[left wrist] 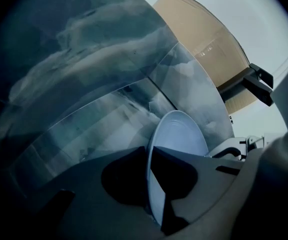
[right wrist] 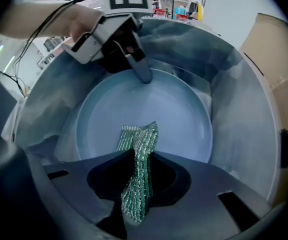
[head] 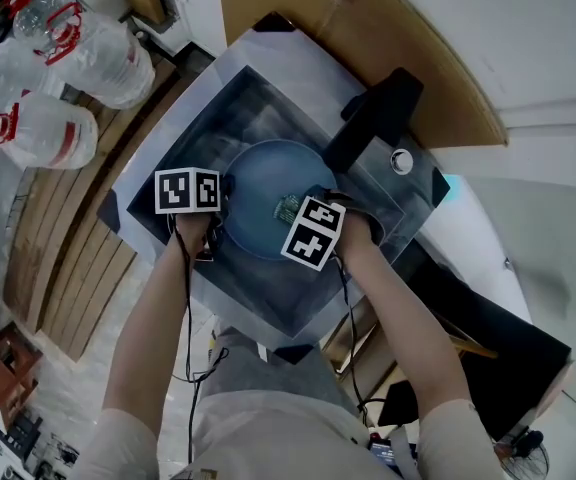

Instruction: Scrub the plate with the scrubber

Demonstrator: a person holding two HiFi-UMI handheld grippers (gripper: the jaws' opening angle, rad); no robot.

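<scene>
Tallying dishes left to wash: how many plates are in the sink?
1. The plate sits in the sink, its rim held by the left gripper. Another beneath it would be hidden.

Wooden slats [head: 68, 258], big water jugs [head: 53, 133] (red handles), cardboard sheet [head: 438, 68]

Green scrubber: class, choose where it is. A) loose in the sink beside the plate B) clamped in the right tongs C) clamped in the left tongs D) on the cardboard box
B: the right gripper view shows the green scrubber pinched between the right tongs, before the blue plate.
</scene>
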